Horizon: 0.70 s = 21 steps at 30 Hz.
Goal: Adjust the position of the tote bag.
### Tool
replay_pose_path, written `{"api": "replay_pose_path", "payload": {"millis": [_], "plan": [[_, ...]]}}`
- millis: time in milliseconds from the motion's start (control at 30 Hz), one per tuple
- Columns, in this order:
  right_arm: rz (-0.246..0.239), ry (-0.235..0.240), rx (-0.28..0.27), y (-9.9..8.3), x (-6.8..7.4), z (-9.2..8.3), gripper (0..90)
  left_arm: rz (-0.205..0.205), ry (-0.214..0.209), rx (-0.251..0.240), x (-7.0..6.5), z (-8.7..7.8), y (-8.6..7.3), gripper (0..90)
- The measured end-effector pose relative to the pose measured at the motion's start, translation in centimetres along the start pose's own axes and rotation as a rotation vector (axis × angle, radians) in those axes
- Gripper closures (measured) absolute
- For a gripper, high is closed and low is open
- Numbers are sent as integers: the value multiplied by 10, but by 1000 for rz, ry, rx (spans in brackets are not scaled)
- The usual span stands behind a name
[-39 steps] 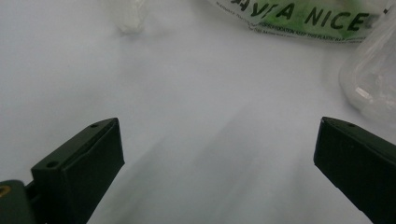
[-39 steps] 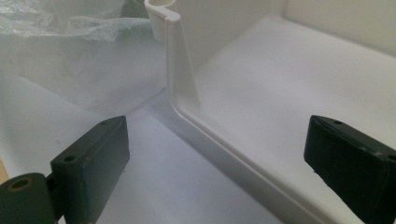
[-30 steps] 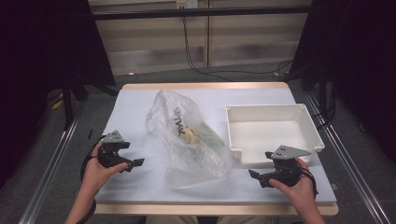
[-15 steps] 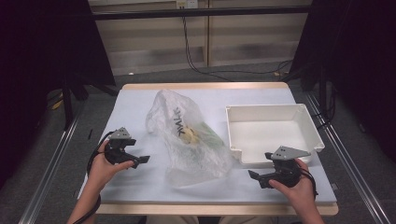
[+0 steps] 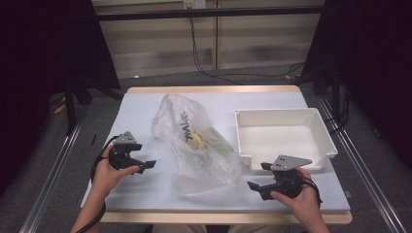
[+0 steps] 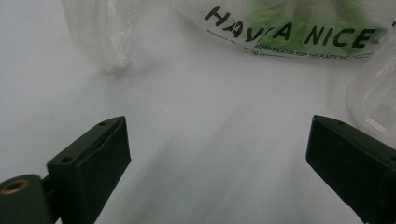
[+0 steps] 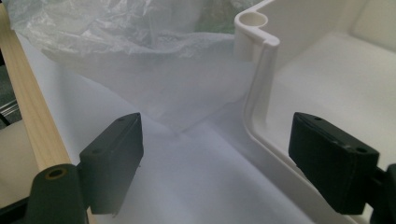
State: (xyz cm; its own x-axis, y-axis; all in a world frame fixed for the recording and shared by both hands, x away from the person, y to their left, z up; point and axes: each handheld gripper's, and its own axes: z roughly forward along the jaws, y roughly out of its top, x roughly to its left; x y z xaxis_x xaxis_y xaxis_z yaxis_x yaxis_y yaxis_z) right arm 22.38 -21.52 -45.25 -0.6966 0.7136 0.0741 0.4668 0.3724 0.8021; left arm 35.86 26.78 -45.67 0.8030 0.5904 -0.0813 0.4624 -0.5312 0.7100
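Two hand-held grippers, left [image 5: 145, 164] and right [image 5: 257, 178], both spread, right just closing slightly, empty; plastic bag [image 5: 199, 141] between them on white table [image 5: 145, 111]; dark room.

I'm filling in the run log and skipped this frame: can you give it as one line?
left gripper: open, beside plastic bag | right gripper: open, jaws just closing slightly, nothing between | white tray: empty

- The plastic bag [image 5: 197, 143] lies mid-table [image 5: 145, 104], with items inside it.
- The tray [image 5: 283, 137] sits just right of the bag.
- The left gripper [image 5: 141, 163] is left of the bag.
- The right gripper [image 5: 260, 180] is near the tray's near left corner.
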Motion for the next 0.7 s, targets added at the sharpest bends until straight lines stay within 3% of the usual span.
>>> {"api": "replay_pose_path", "payload": {"millis": [300, 400, 467, 533, 567, 600, 700], "plan": [[18, -9, -5, -4, -6, -4, 164, -17, 30, -41, 23, 12, 17, 152], [20, -8, 0, -5, -8, -3, 161, -12, 45, -22, 33, 22, 24, 195], [17, -6, 2, -5, -8, -2, 161, -19, 38, -36, 37, 24, 25, 222], [18, -2, 7, -5, -8, -2, 160, -12, 79, -23, 45, 30, 29, 260], [18, -2, 7, -5, -8, -2, 160, -12, 79, -23, 45, 30, 29, 277], [14, -1, 8, -5, -8, -1, 159, -24, 109, -11, 49, 33, 33, 286], [13, -2, 8, -5, -7, 0, 158, -24, 101, -18, 52, 36, 37, 340]]}}
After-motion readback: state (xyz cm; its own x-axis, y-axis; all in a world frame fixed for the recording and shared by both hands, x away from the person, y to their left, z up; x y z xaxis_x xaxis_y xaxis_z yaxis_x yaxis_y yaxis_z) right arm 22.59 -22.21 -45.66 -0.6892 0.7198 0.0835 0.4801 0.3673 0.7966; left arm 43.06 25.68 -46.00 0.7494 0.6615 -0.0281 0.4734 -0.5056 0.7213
